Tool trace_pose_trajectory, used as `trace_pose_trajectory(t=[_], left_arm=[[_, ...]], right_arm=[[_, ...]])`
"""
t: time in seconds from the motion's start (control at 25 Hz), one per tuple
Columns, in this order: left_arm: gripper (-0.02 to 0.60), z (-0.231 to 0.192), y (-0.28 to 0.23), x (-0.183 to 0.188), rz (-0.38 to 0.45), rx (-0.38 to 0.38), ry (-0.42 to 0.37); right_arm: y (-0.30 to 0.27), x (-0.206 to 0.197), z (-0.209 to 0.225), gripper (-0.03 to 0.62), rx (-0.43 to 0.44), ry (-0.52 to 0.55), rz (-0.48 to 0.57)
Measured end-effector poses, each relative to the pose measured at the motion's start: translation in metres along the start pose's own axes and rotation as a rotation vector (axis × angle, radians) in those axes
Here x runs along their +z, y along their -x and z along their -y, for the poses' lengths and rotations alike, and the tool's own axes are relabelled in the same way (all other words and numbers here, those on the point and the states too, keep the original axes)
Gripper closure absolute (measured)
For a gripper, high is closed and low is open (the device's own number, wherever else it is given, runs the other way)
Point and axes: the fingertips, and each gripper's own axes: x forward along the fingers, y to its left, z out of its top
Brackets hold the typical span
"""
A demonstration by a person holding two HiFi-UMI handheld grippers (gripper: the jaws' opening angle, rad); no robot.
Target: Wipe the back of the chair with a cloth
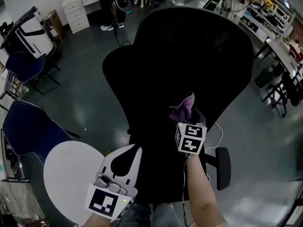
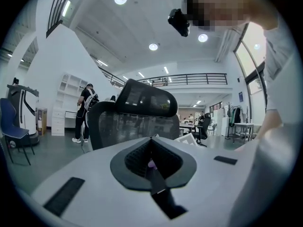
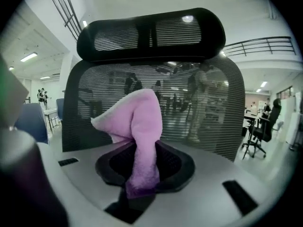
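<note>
A black mesh office chair stands in front of me, seen from behind and above. My right gripper is shut on a purple cloth and holds it close to the lower middle of the chair's back. In the right gripper view the cloth sticks up from the right gripper, with the mesh back and headrest just behind it. My left gripper hangs lower left, by the chair's left edge, shut with nothing in it. The left gripper view shows the left gripper facing the chair.
A white round table is at lower left, with blue chairs beyond it. White drawers stand far left. Desks and another black chair line the right side. A person stands far off.
</note>
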Motion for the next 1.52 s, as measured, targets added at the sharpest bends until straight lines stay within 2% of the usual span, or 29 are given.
trace_pose_trajectory(t=[0.32, 0.52, 0.8, 1.12, 1.36, 1.52], left_arm=[[0.571, 0.021, -0.023, 0.001, 0.011, -0.046, -0.012], [0.571, 0.021, -0.025, -0.004, -0.013, -0.059, 0.004], [0.571, 0.021, -0.027, -0.006, 0.005, -0.047, -0.006], [0.571, 0.018, -0.021, -0.013, -0.004, -0.040, -0.014], [0.571, 0.020, -0.017, -0.021, -0.029, -0.037, 0.004], [0.571, 0.022, -0.012, -0.024, -0.025, -0.026, 0.007]], right_arm=[[0.007, -0.013, 0.079, 0.490, -0.110, -0.016, -0.026], [0.010, -0.020, 0.104, 0.490, -0.162, -0.037, -0.031], [0.013, -0.027, 0.101, 0.490, -0.161, -0.025, -0.014], [0.011, -0.093, 0.094, 0.490, -0.147, -0.010, -0.156], [0.007, -0.089, 0.088, 0.490, -0.172, -0.023, -0.173], [0.005, -0.089, 0.064, 0.490, -0.134, -0.032, -0.167]])
